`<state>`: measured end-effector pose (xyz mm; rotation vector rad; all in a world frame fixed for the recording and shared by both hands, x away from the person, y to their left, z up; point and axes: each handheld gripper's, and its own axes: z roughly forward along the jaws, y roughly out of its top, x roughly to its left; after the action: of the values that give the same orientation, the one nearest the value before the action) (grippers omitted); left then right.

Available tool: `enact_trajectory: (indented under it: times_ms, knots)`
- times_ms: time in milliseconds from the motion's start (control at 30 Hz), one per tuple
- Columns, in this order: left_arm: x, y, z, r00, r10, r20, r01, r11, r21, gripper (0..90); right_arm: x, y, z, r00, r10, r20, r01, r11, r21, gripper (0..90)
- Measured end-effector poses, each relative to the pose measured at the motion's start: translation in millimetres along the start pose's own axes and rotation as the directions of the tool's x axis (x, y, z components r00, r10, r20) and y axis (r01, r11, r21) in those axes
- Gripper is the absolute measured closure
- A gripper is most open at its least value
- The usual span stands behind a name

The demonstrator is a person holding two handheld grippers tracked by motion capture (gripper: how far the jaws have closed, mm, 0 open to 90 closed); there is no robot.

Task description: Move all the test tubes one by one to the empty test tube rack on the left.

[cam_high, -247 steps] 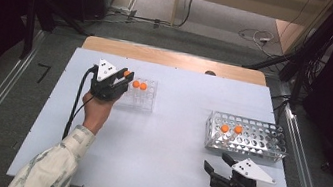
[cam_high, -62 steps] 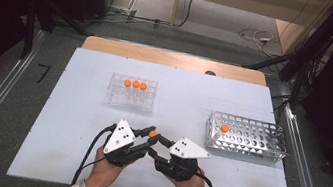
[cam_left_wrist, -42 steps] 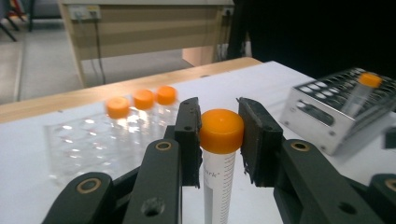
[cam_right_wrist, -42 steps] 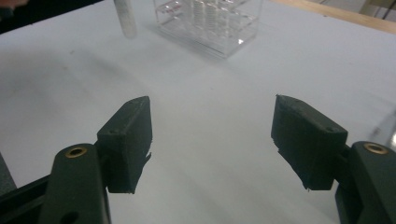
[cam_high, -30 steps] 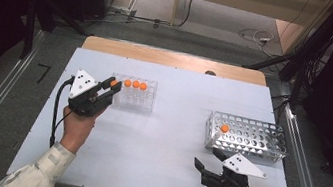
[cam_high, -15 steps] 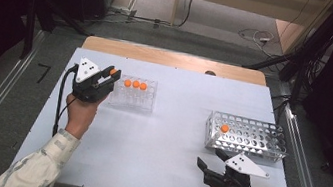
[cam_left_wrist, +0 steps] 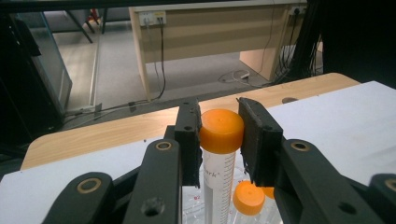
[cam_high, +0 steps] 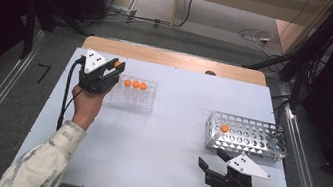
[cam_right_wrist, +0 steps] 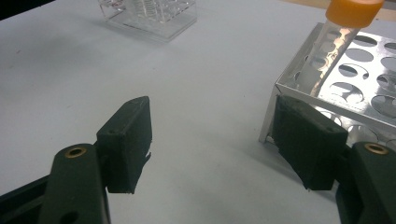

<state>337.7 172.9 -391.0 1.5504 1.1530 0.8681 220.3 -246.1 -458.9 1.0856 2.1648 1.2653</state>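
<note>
My left gripper (cam_high: 110, 70) is shut on an upright clear tube with an orange cap (cam_high: 117, 64), held just left of the clear plastic rack (cam_high: 145, 103). In the left gripper view the pads (cam_left_wrist: 189, 135) press the tube (cam_left_wrist: 219, 154) right under its cap, and another capped tube (cam_left_wrist: 249, 197) stands below in the rack. Three orange caps (cam_high: 136, 84) line the rack's far row. My right gripper (cam_high: 211, 159) rests open near the front right, empty (cam_right_wrist: 219, 144), beside the metal wire rack (cam_high: 258, 141) holding one orange-capped tube (cam_high: 224, 128).
The white table (cam_high: 156, 142) has a wooden strip (cam_high: 175, 58) along its far edge. In the right gripper view the metal rack's corner (cam_right_wrist: 280, 88) stands close to the right jaw. Dark cabinets, cables and floor rails surround the table.
The left hand has carried the tube a little toward the far edge, alongside the clear rack's left end. The right hand has stayed in place with jaws open.
</note>
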Motion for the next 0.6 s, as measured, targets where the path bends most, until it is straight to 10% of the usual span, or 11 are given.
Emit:
enact_trajectory:
  times_ms: [600]
  knots:
    - [-2.8, -26.1, 8.3, 0.9998, 0.017, -0.007, -0.017, 0.9995, 0.028, 70.1, -0.5, -0.9, -0.5, 1.0000, 0.001, 0.003, -0.001, 1.000, 0.001, 27.4]
